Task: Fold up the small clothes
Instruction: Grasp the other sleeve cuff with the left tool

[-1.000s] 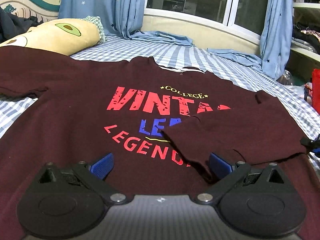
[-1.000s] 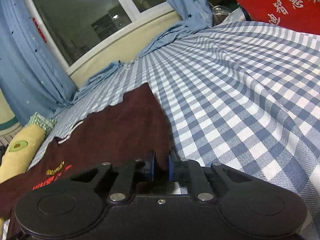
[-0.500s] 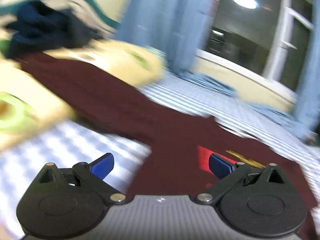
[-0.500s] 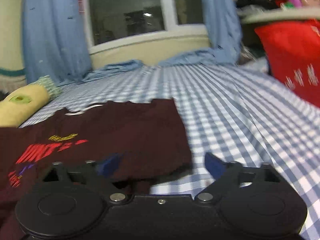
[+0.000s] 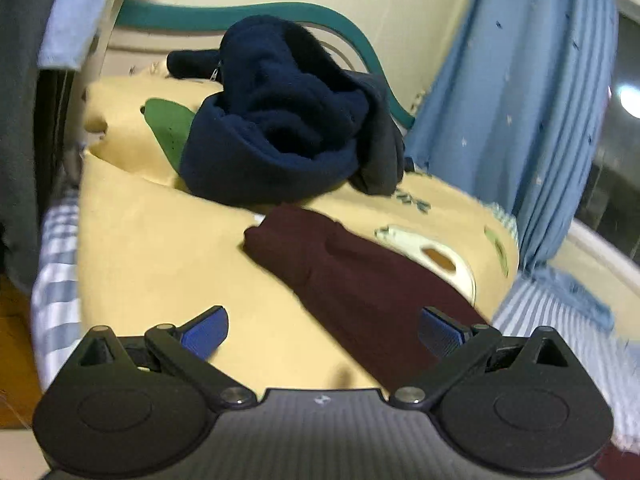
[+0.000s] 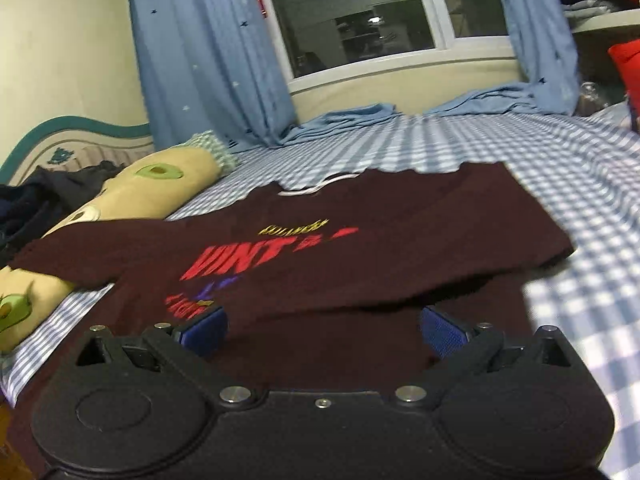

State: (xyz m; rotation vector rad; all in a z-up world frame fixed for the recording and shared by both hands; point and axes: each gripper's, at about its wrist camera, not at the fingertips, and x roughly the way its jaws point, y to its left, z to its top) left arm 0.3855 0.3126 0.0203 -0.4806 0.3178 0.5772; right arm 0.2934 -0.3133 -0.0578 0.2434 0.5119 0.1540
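Dim warm indoor light, lamp glare [image 5: 634,98] at three o'clock in left view, motion blur throughout, fisheye bending and dark corners.

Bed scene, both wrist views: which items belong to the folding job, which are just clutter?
Job:
maroon T-shirt
its unfolded sleeve
left gripper, right gripper, jaws open

Clutter:
avocado pillow
navy fleece
blue curtains
red bag
checked sheet

Maroon printed T-shirt [image 6: 360,248] flat on checked bed, right sleeve folded in
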